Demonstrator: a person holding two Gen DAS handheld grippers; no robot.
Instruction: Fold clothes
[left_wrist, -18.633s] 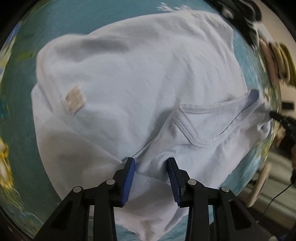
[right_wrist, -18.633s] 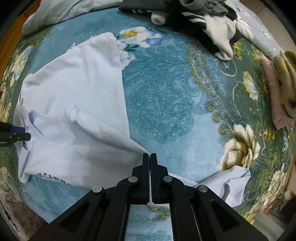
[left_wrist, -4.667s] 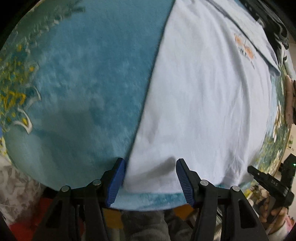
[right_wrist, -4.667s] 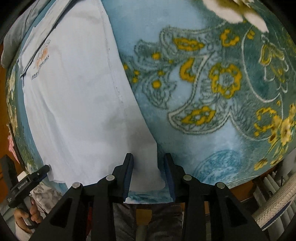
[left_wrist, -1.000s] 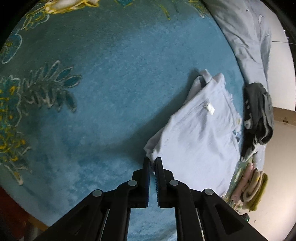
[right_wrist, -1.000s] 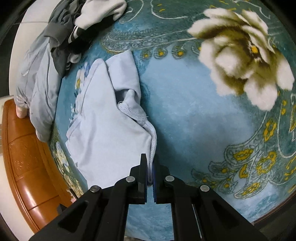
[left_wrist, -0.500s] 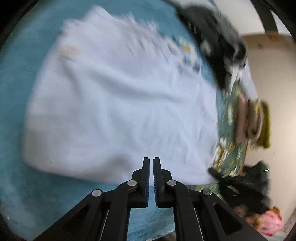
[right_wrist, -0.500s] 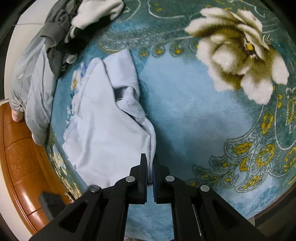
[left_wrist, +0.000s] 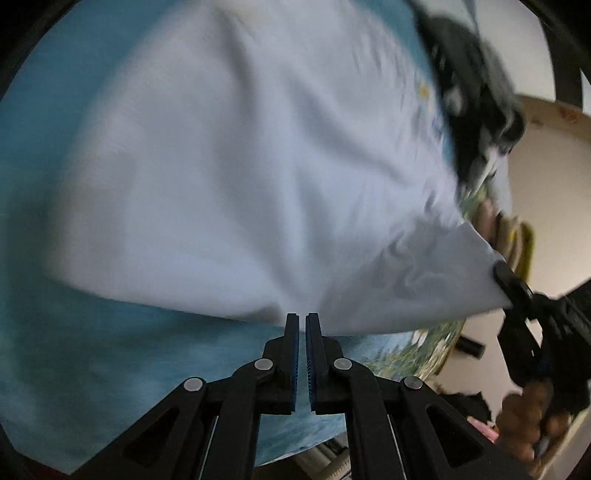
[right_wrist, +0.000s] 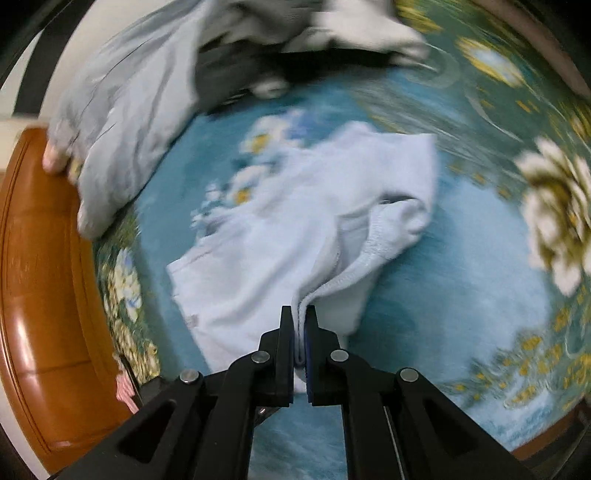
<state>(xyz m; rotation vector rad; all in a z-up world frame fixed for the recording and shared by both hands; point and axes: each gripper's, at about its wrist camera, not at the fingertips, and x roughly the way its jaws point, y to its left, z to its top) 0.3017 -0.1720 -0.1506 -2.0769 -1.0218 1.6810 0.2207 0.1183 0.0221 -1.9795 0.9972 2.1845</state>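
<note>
A pale blue T-shirt lies partly folded on the teal floral blanket. My left gripper is shut, with the shirt's near edge meeting its tips; the cloth runs taut from there to the right. At the right edge of that view, my right gripper holds a raised corner of the shirt. In the right wrist view the right gripper is shut on a hemmed fold of the shirt, and cloth shows between its jaws. Both views are blurred by motion.
A pile of dark and white clothes and a grey garment lie at the far side of the blanket. A wooden bed frame borders the left. Folded pink and yellow items sit beyond the shirt. A hand is at the lower right.
The shirt has grown to fill the left wrist view, and its right corner is now lifted off the blanket. The right gripper has carried its fold along. Both stay shut.
</note>
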